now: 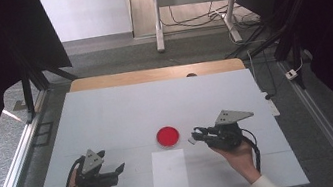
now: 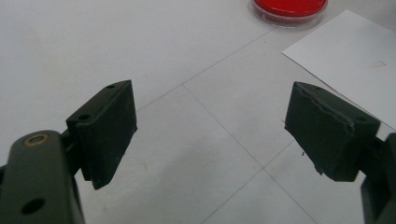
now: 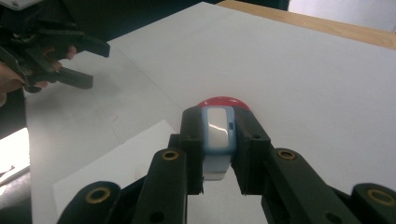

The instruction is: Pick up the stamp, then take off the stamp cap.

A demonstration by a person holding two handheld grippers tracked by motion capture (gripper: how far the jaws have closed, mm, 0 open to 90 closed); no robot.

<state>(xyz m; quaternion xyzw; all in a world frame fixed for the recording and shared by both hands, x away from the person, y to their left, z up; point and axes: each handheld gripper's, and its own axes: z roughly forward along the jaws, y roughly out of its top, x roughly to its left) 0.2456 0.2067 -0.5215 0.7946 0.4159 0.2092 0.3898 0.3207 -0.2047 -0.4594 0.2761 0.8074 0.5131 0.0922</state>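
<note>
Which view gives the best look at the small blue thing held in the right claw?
The right gripper view: the small blue thing sits close up, pinched between the right claw pads, its pale shiny face clear. In the high view it is a tiny pale speck at the claw tip. The left gripper view gives the open left claw and the red dish.

Red dish (image 1: 168,136) sits between both claws, above white paper (image 1: 169,173).

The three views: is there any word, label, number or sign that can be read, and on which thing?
No readable text anywhere.
White paper sheet: one faint reddish mark, too small to read.
Blue-and-white object in the right gripper: a pale panel, no lettering visible.
Red petri dish: no label visible.
</note>
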